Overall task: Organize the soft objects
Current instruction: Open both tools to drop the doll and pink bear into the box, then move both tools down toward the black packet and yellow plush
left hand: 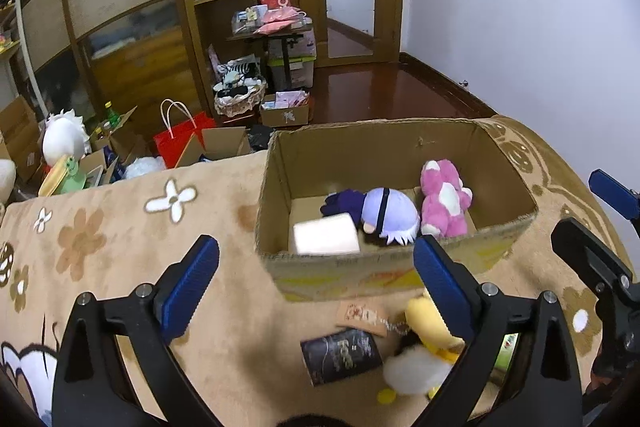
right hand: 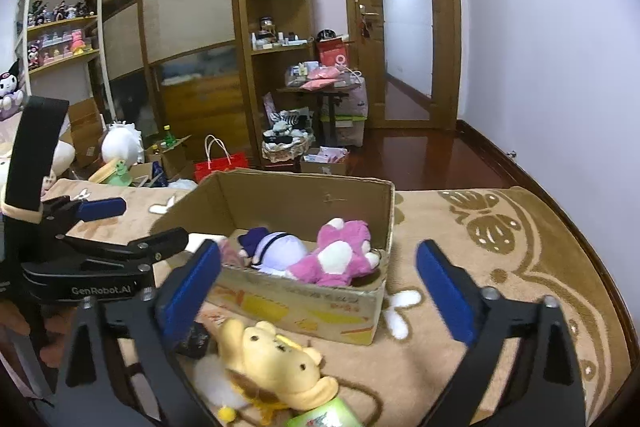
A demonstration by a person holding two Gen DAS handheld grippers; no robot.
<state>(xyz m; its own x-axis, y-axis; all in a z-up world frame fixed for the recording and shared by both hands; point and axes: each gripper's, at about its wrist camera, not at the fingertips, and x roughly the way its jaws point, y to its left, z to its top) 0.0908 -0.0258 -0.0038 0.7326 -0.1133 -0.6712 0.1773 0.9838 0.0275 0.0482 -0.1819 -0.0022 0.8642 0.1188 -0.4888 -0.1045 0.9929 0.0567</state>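
Observation:
A cardboard box point(left hand: 404, 151) stands on the beige flowered blanket point(left hand: 120, 239). In it lie a pink plush point(left hand: 442, 203), a lilac-haired doll point(left hand: 386, 213) and a pale pink roll point(left hand: 326, 237). The box point(right hand: 304, 199), pink plush point(right hand: 336, 259) and doll point(right hand: 276, 247) also show in the right wrist view. A yellow bear plush point(right hand: 272, 359) lies in front of the box, also in the left wrist view point(left hand: 430, 327). My left gripper point(left hand: 316, 283) is open and empty before the box. My right gripper point(right hand: 318, 287) is open and empty above the bear.
A dark cylinder point(left hand: 340, 353) and a small tag point(left hand: 362, 317) lie beside the bear. Beyond the blanket's edge are a red bag point(left hand: 180, 143), boxes and a white plush point(left hand: 64, 139). Wooden cabinets point(right hand: 192, 27) and a door point(right hand: 404, 27) stand behind.

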